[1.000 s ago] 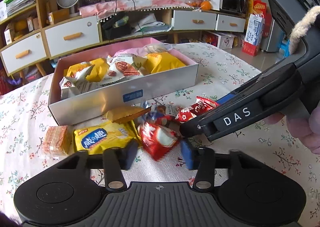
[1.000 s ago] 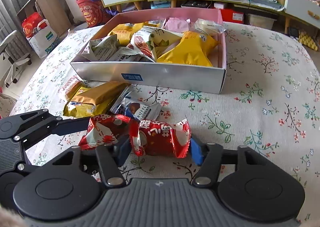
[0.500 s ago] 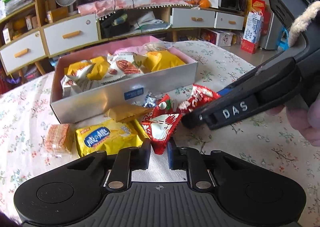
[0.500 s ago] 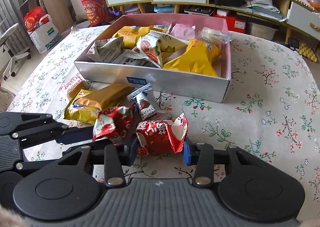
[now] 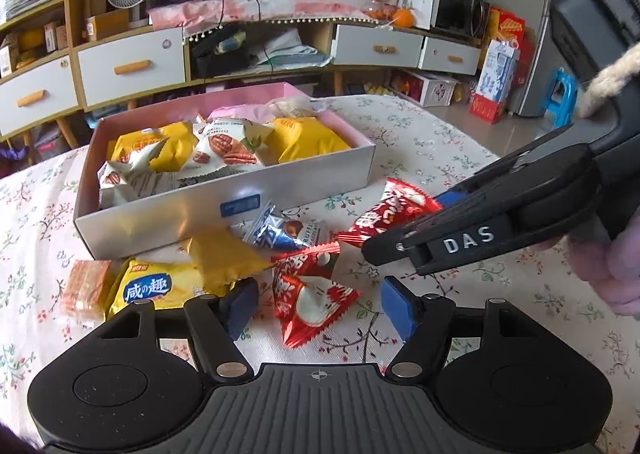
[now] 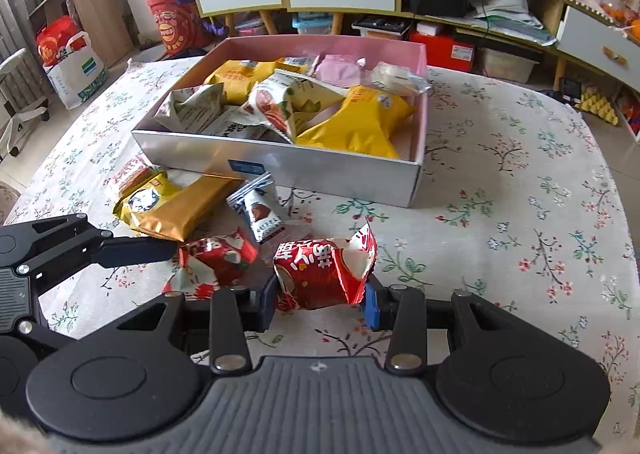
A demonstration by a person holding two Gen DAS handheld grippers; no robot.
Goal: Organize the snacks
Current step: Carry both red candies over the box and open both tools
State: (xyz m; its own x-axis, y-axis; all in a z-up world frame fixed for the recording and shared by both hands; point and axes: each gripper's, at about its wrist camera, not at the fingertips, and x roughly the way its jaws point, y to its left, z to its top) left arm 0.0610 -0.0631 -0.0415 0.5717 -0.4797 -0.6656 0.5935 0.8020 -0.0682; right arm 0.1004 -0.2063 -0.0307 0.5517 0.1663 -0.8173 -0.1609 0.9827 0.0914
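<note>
A silver box with a pink inside (image 5: 168, 214) (image 6: 340, 174) holds several snack packets. My right gripper (image 6: 320, 304) is shut on a red snack packet (image 6: 320, 274), held just above the table; the packet also shows in the left wrist view (image 5: 384, 214). My left gripper (image 5: 316, 308) is open, its fingers either side of a second red packet (image 5: 312, 294) (image 6: 212, 258) that lies on the cloth. A blue-white truffle packet (image 5: 288, 232) (image 6: 260, 210), a gold packet (image 5: 220, 258) (image 6: 180, 206) and a yellow biscuit packet (image 5: 156, 286) lie in front of the box.
An orange wafer packet (image 5: 84, 286) lies at the left by the yellow packet. The floral tablecloth (image 6: 500, 214) covers the table. Cabinets with drawers (image 5: 132, 70) stand behind the table.
My left gripper shut on the red packet half a second ago and has opened again; the packet lies between its fingers. My right gripper has lifted and moved its red packet slightly toward the box.
</note>
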